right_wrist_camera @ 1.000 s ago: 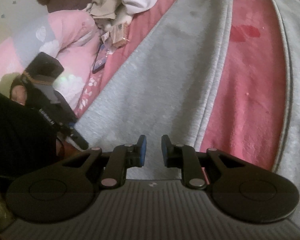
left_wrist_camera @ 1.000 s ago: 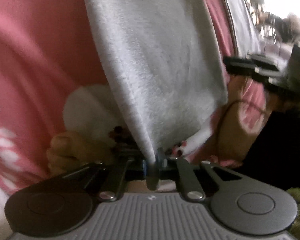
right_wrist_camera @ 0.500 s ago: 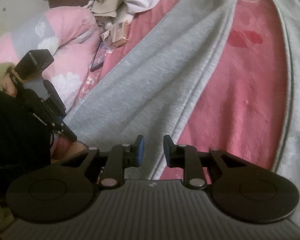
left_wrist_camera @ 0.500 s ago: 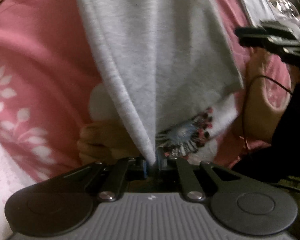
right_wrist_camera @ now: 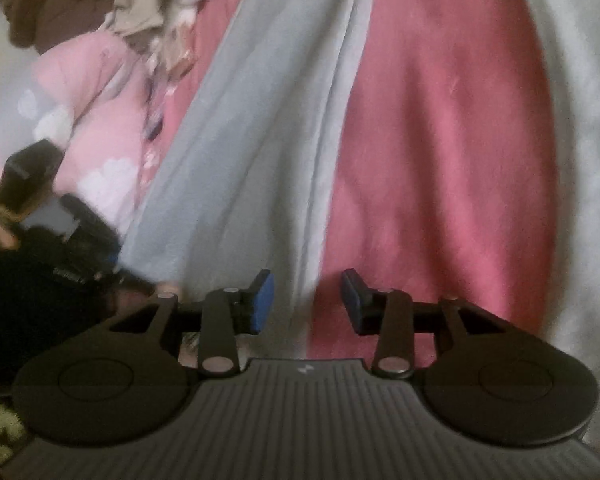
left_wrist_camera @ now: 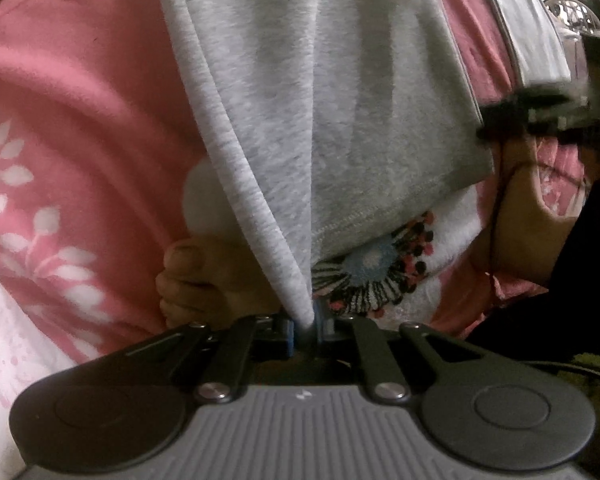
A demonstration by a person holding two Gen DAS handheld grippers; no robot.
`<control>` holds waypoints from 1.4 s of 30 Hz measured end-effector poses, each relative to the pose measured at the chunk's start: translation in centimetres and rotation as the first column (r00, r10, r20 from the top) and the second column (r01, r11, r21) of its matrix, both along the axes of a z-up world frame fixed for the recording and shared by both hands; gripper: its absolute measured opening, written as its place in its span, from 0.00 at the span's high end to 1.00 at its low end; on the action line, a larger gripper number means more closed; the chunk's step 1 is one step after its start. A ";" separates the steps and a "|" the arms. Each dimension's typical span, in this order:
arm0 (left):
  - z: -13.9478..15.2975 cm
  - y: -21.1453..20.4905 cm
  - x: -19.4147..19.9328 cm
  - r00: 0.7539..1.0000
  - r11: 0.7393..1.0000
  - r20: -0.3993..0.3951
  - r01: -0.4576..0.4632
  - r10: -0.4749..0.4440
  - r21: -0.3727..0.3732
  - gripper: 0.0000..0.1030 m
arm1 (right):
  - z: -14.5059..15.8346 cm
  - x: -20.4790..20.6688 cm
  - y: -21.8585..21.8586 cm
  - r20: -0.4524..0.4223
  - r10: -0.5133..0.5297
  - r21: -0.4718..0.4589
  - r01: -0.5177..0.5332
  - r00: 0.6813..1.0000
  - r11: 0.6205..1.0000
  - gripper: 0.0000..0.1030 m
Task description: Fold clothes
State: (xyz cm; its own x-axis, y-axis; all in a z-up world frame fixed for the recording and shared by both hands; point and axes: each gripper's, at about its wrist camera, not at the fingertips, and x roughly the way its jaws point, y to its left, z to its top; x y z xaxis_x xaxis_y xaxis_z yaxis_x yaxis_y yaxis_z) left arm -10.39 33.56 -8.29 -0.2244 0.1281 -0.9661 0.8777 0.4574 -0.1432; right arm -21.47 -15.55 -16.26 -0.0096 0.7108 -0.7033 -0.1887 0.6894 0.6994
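Left gripper (left_wrist_camera: 306,326): jaws pinched tight on a corner of the grey garment (left_wrist_camera: 332,112), which stretches away over the pink bedcover (left_wrist_camera: 80,128). Right gripper (right_wrist_camera: 307,300): jaws opening, pads clear of the cloth; the garment's folded edge lies between and beyond them.

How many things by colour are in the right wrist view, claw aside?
Grey: 1, the grey garment
Red: 1, the red blanket
Pink: 1, the pink quilt with white clouds
Brown: 1, the brown heap
Pale: 1, the crumpled pale clothes, too blurred to split
Total: 5
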 end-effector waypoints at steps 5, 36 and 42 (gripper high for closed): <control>1.1 0.1 0.4 1.000 0.998 -0.023 -0.010 0.008 -0.062 0.91 | -0.9 -1.9 2.1 -0.043 0.113 -0.030 -0.114 0.993 0.993 0.91; 6.5 -3.5 2.2 0.952 0.978 0.236 0.207 -0.197 -0.020 0.58 | 9.4 -0.7 -3.7 0.247 0.092 -0.275 -0.021 0.965 0.961 0.74; 11.2 -11.7 7.2 0.837 0.965 0.544 0.188 -0.060 -0.184 0.35 | 12.6 6.8 -1.1 0.437 0.054 -0.274 0.076 0.898 0.959 0.74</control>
